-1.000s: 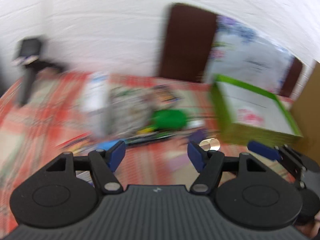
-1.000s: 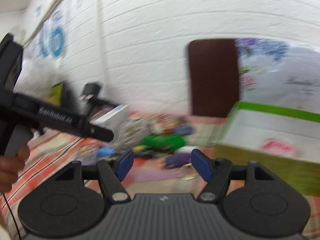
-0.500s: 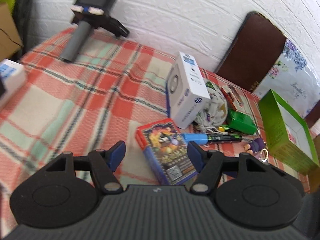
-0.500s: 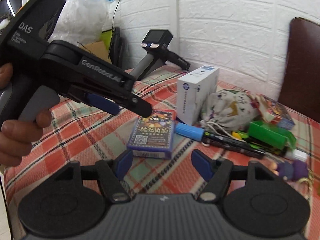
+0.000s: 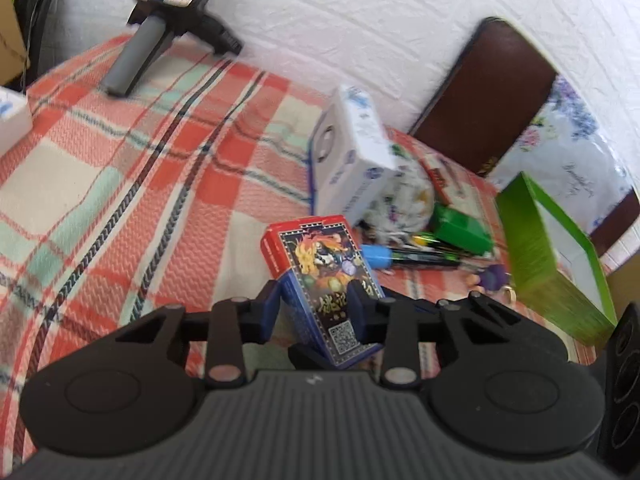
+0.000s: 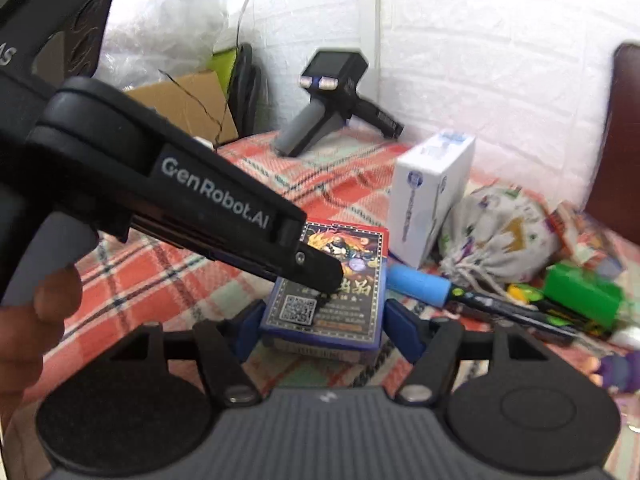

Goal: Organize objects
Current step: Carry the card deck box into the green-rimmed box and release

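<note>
Since half a second ago both my grippers have dropped onto the card box (image 5: 326, 280), which lies on the plaid cloth (image 5: 120, 200) just before the white box (image 5: 352, 152) and clutter, away from the cloth's edges. My left gripper (image 5: 316, 308) has its jaws drawn in against the box's sides, apparently pinching it and tipping its near end up. My right gripper (image 6: 324, 320) has its jaws spread, flanking the box's near end without clear contact. To do this well, I judge: keep the left pinch square on the long sides, lift level, clear the blue-capped pen (image 5: 408, 258), then carry toward the green tray (image 5: 532, 256).
</note>
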